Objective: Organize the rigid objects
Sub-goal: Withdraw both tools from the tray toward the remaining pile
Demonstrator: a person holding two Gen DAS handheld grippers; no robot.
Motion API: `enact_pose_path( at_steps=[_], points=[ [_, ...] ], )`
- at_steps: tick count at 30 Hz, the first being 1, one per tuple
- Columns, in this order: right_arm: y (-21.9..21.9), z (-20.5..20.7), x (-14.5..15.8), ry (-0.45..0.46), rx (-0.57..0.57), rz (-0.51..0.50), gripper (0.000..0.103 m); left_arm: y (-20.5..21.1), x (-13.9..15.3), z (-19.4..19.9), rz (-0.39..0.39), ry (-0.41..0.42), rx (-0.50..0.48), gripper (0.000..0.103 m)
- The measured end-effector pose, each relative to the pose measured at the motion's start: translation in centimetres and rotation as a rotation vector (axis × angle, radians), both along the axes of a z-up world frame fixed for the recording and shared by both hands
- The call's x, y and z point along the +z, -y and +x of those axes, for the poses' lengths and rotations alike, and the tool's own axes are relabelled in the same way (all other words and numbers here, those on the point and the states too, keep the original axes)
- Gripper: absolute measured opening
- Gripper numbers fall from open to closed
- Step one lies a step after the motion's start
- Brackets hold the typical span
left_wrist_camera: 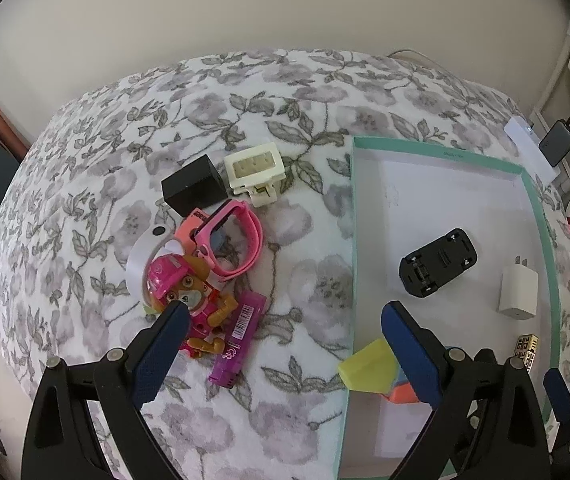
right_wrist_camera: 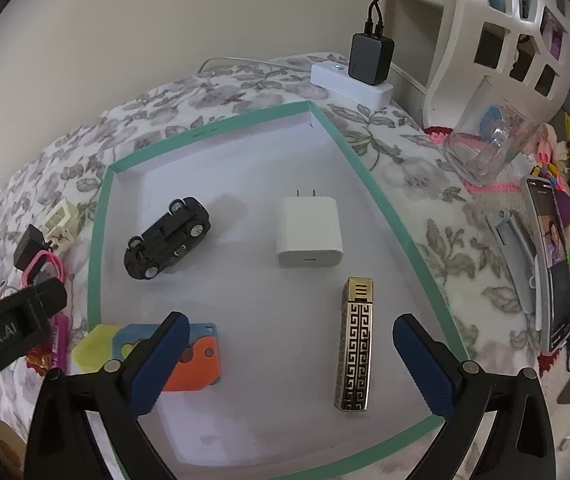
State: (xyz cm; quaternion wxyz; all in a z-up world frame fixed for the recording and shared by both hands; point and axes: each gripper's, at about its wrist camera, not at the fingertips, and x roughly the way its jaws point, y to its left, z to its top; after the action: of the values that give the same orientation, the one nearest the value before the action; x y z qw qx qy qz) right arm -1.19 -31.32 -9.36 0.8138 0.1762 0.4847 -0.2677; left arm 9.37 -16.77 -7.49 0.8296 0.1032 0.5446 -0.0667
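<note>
A shallow white tray with a teal rim lies on the floral cloth. It holds a black toy car, a white charger plug, a gold-and-black lighter and an orange, blue and yellow block toy. Left of the tray lie a pink pup figure, a pink watch, a purple lighter, a black box and a cream socket part. My left gripper is open above the cloth beside the figure. My right gripper is open over the tray.
A white power strip with a black adapter sits behind the tray. To the right are a clear glass, a white basket, a phone and small toys. A wall stands behind the table.
</note>
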Motion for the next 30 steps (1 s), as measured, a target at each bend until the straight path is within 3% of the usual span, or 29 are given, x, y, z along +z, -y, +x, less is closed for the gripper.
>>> enact_pose_path(
  at_steps=[8,21,25,30],
  points=[
    [-1.2,0.4,2.6,0.066,0.014,-0.037,0.103,-2.1,2.4,0.7,-0.001,0.059,0.029,0.097],
    [-6.4,4.8,12.6,0.258,0.084,-0.104,0.103,-9.6,6.7,3.0,0.085,0.182,0.066,0.097],
    [-8.7,6.4,12.8,0.26,0.131,-0.083,0.103,-12.4,6.8,3.7,0.078,0.173,0.119,0.097],
    [-11.3,8.4,11.0,0.209,0.194,-0.051,0.103,-15.8,6.1,4.5,0.067,0.142,0.199,0.097]
  ],
)
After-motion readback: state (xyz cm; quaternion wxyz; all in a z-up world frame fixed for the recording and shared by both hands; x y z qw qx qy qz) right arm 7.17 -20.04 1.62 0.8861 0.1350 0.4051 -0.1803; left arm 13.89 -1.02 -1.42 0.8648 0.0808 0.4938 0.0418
